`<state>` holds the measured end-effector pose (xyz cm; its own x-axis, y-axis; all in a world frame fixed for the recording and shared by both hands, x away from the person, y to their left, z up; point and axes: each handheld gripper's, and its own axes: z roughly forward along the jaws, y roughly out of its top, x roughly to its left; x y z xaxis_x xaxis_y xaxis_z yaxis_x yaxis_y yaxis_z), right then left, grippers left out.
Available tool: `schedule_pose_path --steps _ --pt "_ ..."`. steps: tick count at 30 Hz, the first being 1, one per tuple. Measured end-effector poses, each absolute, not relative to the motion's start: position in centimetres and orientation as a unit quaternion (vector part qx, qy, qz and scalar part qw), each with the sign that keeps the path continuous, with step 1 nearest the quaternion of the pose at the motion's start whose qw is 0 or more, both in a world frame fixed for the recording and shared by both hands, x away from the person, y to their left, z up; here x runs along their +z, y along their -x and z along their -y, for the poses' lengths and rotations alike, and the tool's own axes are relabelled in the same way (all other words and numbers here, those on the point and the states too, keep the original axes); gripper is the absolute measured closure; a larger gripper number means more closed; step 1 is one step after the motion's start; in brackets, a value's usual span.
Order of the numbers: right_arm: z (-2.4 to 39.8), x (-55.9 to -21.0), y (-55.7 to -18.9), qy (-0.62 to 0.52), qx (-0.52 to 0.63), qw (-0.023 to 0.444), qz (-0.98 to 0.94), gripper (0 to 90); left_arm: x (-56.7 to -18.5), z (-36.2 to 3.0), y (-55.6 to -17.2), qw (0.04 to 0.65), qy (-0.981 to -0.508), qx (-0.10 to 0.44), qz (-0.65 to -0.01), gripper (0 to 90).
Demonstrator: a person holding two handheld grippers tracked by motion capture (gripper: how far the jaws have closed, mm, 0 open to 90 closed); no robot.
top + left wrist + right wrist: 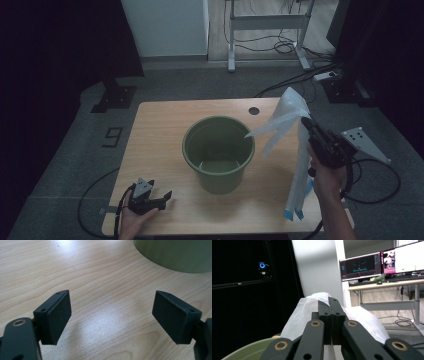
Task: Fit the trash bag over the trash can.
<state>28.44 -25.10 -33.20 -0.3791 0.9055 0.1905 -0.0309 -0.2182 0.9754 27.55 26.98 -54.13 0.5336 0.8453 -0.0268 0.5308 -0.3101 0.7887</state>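
Pinching a white plastic bag (pixel 292 131), crumpled and blue-tipped, hangs the right claw (pixel 306 122)

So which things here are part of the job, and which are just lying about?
In the job:
- white plastic bag, held up by the right gripper
- green bucket
- left gripper, open, resting on the table

Lying about:
- power strip on the floor
- monitors on a desk
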Motion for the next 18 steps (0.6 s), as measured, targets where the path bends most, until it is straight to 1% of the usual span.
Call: schedule_pose_path --steps 6,9,18 --pt "24.5 -31.9 -28.1 -0.415 0.657 0.362 -0.514 88.9 -54.1 -27.0 -27.6 0.39 -0.784 0.2 -0.439 15.7" --pt "24.0 -30.9 -27.9 -0.405 0.659 0.372 -0.512 88.9 -54.1 -27.0 -27.6 0.391 -0.784 0.2 -0.44 15.7" --pt "22.8 -28.3 -27.5 -0.385 0.667 0.376 -0.515 88.9 -54.1 -27.0 -27.6 0.391 -0.783 0.198 -0.441 15.7"
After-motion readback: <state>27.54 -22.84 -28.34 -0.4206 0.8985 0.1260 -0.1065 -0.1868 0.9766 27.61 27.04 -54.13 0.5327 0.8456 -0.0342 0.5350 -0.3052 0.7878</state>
